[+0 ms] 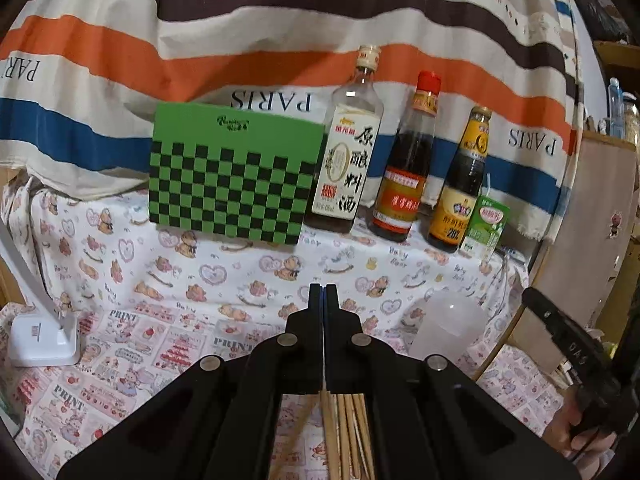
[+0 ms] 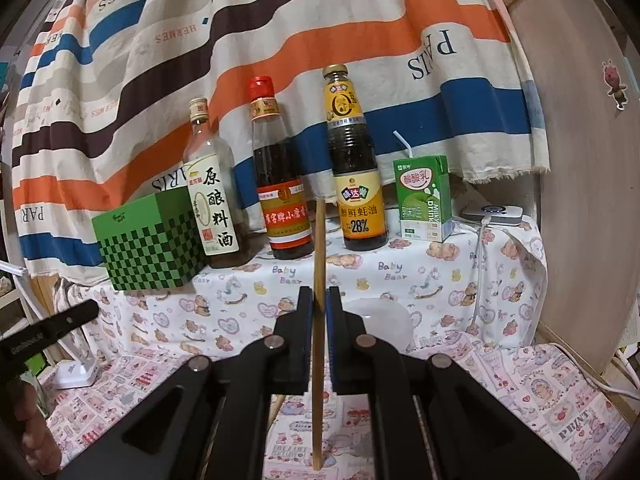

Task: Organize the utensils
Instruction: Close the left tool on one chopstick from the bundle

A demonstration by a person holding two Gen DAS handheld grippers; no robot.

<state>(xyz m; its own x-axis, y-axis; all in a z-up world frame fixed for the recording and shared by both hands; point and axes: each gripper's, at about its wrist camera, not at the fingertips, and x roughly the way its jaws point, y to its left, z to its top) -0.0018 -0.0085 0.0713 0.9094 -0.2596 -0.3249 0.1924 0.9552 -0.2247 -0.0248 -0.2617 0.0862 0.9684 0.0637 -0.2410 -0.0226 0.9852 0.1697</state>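
Behind everything a striped cloth [image 1: 280, 20] in orange, blue, brown and cream is hung, and the table is covered by a pink bear-print cloth [image 1: 224, 272].

From the left wrist view, a green checkered box [image 1: 232, 176] is seen at eleven o'clock from the gripper. To its right three bottles are lined up: a clear cooking-wine bottle [image 1: 348, 152], a red-capped dark bottle [image 1: 408, 168] and a yellow-labelled sauce bottle [image 1: 464, 184], with a small green drink carton [image 1: 486, 224] just beside the last. A translucent plastic cup [image 1: 448, 324] is found at two o'clock, a white lamp base [image 1: 44, 336] at nine o'clock. The left gripper [image 1: 323, 292] is pressed fully together, with nothing seen between its tips. A bundle of wooden chopsticks [image 1: 348, 432] is seen lying on the cloth at six o'clock, below the jaws. The other gripper, held by a hand [image 1: 584, 428], is seen at four o'clock.

From the right wrist view, the same box [image 2: 152, 248], bottles and carton [image 2: 424, 196] are ranged across the back, with a white device [image 2: 496, 214] at two o'clock. The right gripper [image 2: 320, 300] is closed on a single chopstick [image 2: 319, 248], which is held nearly upright, its top reaching between the two dark bottles and its lower end passing down at six o'clock.
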